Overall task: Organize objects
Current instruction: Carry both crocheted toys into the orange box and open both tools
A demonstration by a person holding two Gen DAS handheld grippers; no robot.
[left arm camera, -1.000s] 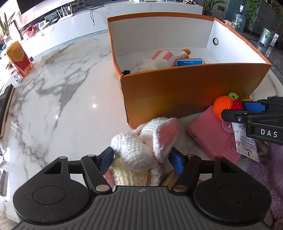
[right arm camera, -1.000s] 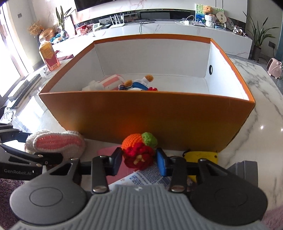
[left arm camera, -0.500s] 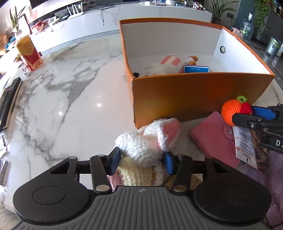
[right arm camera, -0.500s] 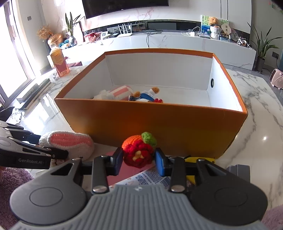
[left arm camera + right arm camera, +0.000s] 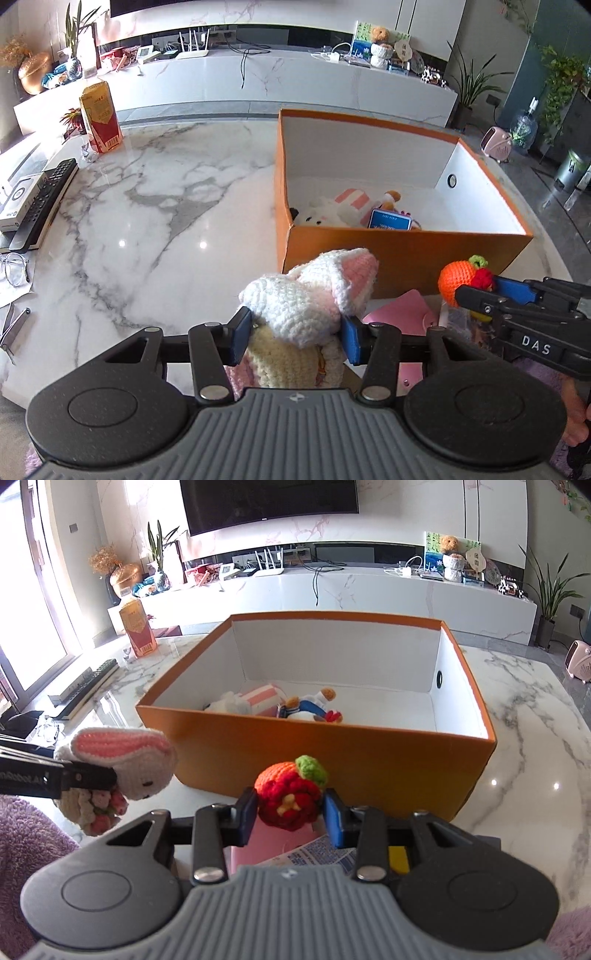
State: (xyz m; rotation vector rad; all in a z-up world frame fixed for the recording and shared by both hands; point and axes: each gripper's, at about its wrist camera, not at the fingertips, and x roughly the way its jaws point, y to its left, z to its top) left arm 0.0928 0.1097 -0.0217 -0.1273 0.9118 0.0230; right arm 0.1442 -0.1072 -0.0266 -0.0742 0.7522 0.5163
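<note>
My left gripper (image 5: 295, 334) is shut on a white crocheted bunny (image 5: 306, 295) with pink ears and a cream body, lifted off the marble table in front of the orange box (image 5: 402, 258). In the right wrist view the same bunny (image 5: 122, 760) hangs at the left. My right gripper (image 5: 290, 810) is shut on a crocheted orange-and-red fruit toy (image 5: 291, 794) with a green leaf, held just before the box's near wall (image 5: 332, 760). The left wrist view shows that fruit toy (image 5: 463, 280) at the right. The box holds several soft toys (image 5: 266, 703) and a blue card (image 5: 390, 220).
Under the grippers lie a pink wallet (image 5: 399, 317), a printed leaflet (image 5: 317, 854) and a yellow item (image 5: 399, 858). A red-yellow carton (image 5: 100, 118), remote controls (image 5: 40, 205) and glasses (image 5: 13, 267) sit on the marble table's left side (image 5: 147, 221). Purple fuzzy sleeves show at the edges.
The left gripper's fingers closed on the bunny and lifted it off the table. The right gripper rose with the fruit toy. Both views now look more over the box rim.
</note>
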